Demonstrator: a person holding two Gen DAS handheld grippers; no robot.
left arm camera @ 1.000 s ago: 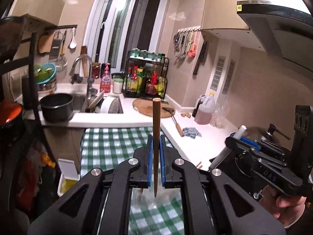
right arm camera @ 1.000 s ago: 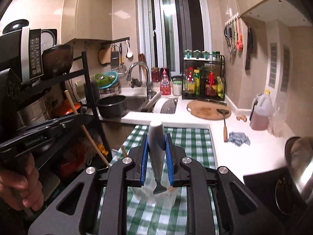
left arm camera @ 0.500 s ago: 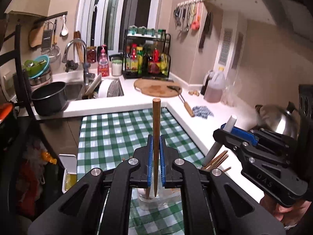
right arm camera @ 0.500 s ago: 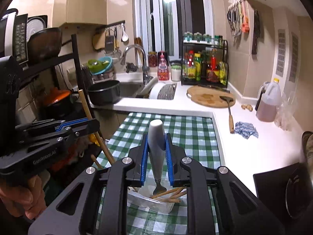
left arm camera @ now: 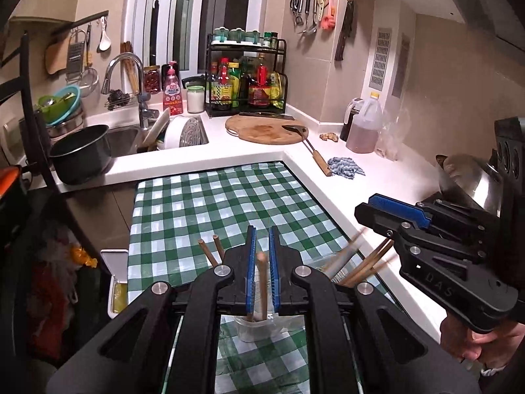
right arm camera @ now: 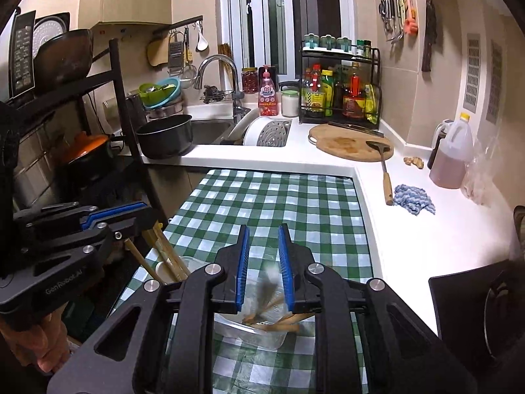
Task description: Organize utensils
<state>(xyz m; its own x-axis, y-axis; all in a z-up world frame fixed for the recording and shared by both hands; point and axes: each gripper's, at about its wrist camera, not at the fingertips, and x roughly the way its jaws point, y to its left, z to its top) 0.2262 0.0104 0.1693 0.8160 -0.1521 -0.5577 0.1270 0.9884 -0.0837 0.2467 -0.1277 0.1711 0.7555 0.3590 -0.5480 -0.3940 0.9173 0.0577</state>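
My left gripper (left arm camera: 262, 229) hovers over a clear cup (left arm camera: 252, 330) on the green checked cloth. Its jaws are opening, and a wooden chopstick (left arm camera: 261, 282) stands loose between the pads with its lower end in the cup, next to two more chopsticks (left arm camera: 210, 254). My right gripper (right arm camera: 263, 228) is open above a clear container (right arm camera: 259, 333) that holds several wooden sticks. A blurred white-handled utensil (right arm camera: 269, 284) drops between its pads, touching neither. Each gripper shows in the other's view: the right gripper (left arm camera: 364, 208) and the left gripper (right arm camera: 147, 213).
The checked table (left arm camera: 210, 210) meets a white counter with a wooden-handled spatula (left arm camera: 316, 156), a blue rag (left arm camera: 346, 167), a round cutting board (left arm camera: 262, 129) and an oil jug (left arm camera: 364, 124). A black pot (left arm camera: 80, 154) sits by the sink. A black shelf rack (right arm camera: 128, 115) stands left.
Both grippers came down over the containers. The left jaws let the chopstick slide down into the cup. The right jaws spread and the white-handled utensil slipped out downward.
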